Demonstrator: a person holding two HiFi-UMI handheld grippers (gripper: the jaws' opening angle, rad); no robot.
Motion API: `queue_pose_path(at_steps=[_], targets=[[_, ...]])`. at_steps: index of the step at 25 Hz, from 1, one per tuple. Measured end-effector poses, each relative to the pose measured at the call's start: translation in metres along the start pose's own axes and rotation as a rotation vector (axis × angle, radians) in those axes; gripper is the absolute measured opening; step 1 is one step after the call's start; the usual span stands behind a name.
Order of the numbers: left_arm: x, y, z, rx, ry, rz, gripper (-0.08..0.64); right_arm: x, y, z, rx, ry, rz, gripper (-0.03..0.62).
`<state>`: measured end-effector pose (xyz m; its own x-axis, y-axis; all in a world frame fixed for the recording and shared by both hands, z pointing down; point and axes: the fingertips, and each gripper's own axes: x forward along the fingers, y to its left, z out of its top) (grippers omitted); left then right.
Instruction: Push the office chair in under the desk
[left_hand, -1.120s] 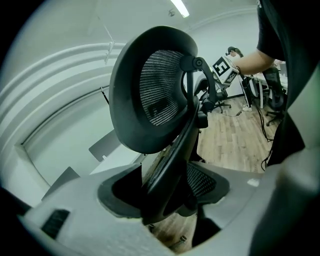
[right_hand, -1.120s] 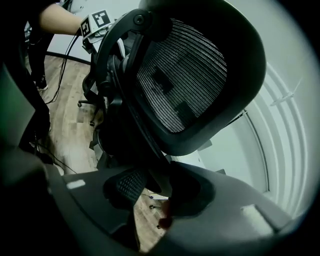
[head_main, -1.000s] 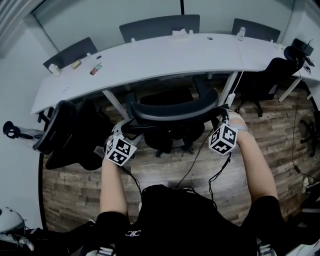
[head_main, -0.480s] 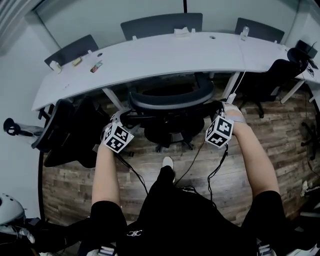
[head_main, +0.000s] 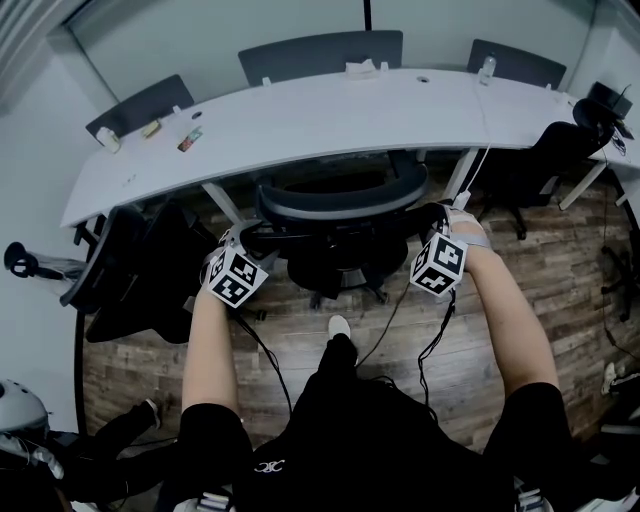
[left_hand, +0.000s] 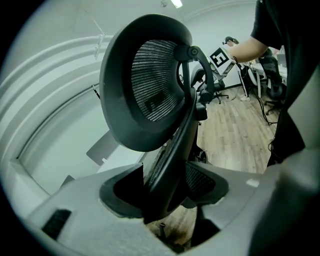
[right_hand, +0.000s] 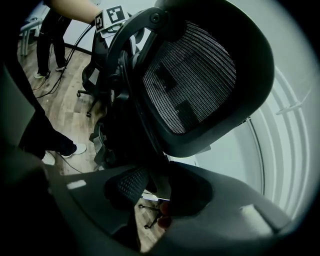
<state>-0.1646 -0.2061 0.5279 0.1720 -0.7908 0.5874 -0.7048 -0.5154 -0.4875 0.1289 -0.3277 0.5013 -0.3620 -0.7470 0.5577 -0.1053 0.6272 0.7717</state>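
The black mesh office chair (head_main: 338, 203) stands in front of me, its seat partly beneath the curved white desk (head_main: 300, 120) and its backrest toward me. My left gripper (head_main: 238, 242) is at the backrest's left edge. Its jaws are closing around the back's frame bar (left_hand: 172, 150), which stands between them with a dark gap beside it. My right gripper (head_main: 441, 222) is at the backrest's right edge. In the right gripper view the right gripper (right_hand: 152, 192) is shut on the chair's back frame (right_hand: 145, 150).
A second black chair (head_main: 130, 270) leans at the left and a third (head_main: 540, 150) stands at the right under the desk. More chairs (head_main: 320, 50) stand behind the desk. Small items (head_main: 190, 138) and a bottle (head_main: 485, 68) lie on it. Cables (head_main: 400, 320) trail over the wood floor.
The chair has rolled away from me, further under the desk, with both grippers following. My foot has stepped forward into view. Over the last half second little has moved.
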Motion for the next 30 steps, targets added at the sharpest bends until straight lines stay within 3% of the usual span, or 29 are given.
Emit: queue_pose_path(at_steps=[30], targets=[[0.084, 0.076, 0.022, -0.007, 0.007, -0.012, 0.273, 0.088, -0.066, -0.003, 0.023, 0.024, -0.002, 0.132]])
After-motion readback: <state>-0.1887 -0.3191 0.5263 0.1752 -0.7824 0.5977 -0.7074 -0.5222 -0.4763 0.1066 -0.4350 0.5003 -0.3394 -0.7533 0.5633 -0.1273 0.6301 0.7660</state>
